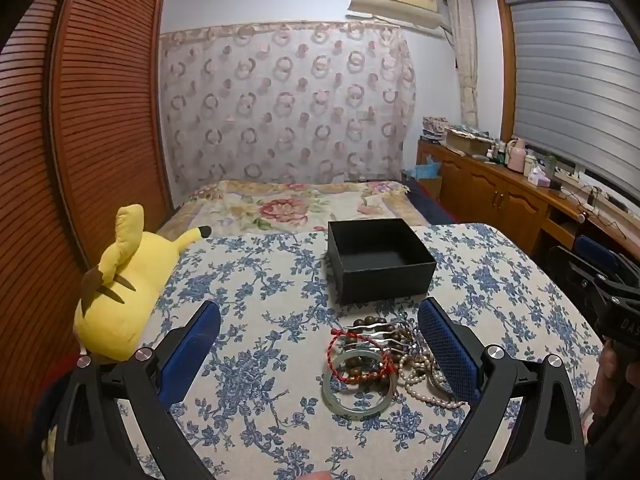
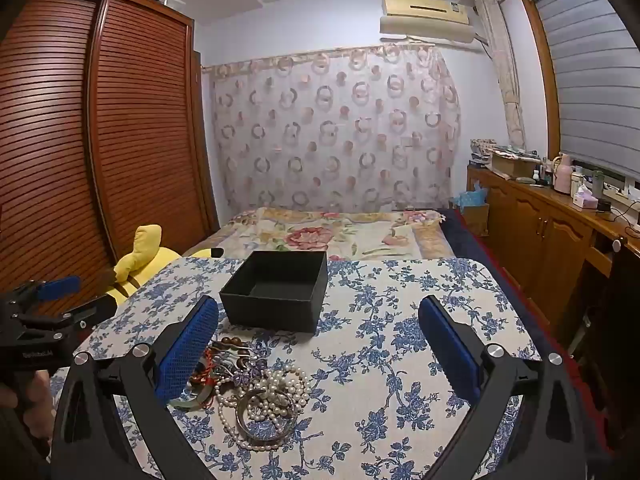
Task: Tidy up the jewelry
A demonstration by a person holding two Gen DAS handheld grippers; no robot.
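A pile of jewelry lies on a blue-flowered tablecloth [image 1: 256, 280]: a pale green jade bangle [image 1: 356, 410], a red cord bracelet [image 1: 340, 354], brown bead bracelets [image 1: 370, 322] and a pearl necklace [image 1: 420, 388]. In the right wrist view the pearl necklace [image 2: 276, 396] and a metal bangle [image 2: 264, 432] lie nearest. Behind the pile stands an open, empty black box [image 1: 380, 260] [image 2: 276, 288]. My left gripper [image 1: 320, 340] is open above the cloth, with the pile by its right finger. My right gripper [image 2: 320, 340] is open too, the pile beside its left finger. Neither holds anything.
A yellow plush toy [image 1: 120, 288] lies at the table's left edge. A bed with a floral cover [image 1: 296, 204] stands behind the table, a slatted wooden wardrobe [image 1: 80, 120] on the left. A wooden sideboard [image 1: 500, 192] with bottles runs along the right wall.
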